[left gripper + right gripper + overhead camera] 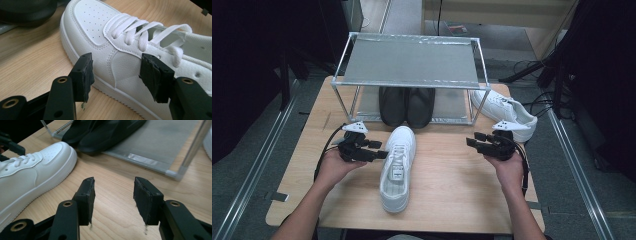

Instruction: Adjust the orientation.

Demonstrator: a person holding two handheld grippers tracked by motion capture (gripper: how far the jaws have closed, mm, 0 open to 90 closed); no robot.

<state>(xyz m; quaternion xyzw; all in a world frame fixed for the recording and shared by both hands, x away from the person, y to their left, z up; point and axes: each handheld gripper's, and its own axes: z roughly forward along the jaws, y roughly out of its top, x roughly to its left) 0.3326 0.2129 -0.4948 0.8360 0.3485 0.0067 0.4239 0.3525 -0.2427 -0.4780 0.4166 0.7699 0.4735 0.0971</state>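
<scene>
A white sneaker [397, 167] lies in the middle of the wooden table [452, 195], toe towards the rack. My left gripper [381, 150] is open right at its left side; in the left gripper view the shoe's side [130, 62] sits just beyond the two pads, apart from them. My right gripper [472, 140] is open over bare wood to the right, holding nothing [113, 192]. A second white sneaker [504, 113] rests at the rack's right end. Two black shoes [407, 106] stand on the rack's lower shelf.
A metal-framed two-shelf rack [409, 62] stands at the table's far side, its lower shelf edge and corner post [183, 166] close ahead of the right gripper. Bare wood lies between the sneaker and the right gripper. Cables lie on the floor at right.
</scene>
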